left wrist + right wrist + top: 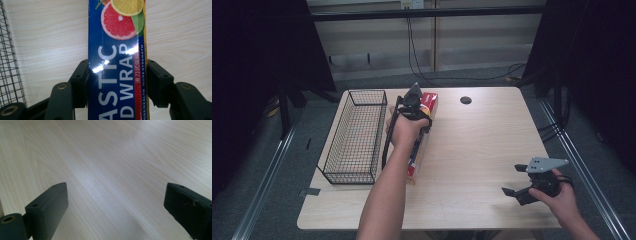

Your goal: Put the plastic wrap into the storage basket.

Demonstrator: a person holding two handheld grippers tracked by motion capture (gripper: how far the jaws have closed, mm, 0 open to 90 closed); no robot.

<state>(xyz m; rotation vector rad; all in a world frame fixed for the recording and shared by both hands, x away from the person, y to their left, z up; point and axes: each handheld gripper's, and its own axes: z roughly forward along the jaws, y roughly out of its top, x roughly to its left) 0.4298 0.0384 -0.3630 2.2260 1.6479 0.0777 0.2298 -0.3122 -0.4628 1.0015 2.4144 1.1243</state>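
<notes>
The left gripper (414,107) is clamped across the width of a plastic wrap box (117,62), one jaw pressed against each long side. The box lies on the counter (482,145) near its left half, its long axis running from the far edge toward the near edge, parallel to the wire basket (354,135) that stands just beside it along the left edge. The basket sits to the left of the held box, so the left hand is the nearer one to it. The right gripper (522,182) hangs over the near right corner, jaws spread apart with nothing between them, well apart from the box.

Legible print on the box: "ASTIC WRAP", a vertical strip reading "MORE STRENGTH", some Chinese characters, and pictures of citrus slices.
</notes>
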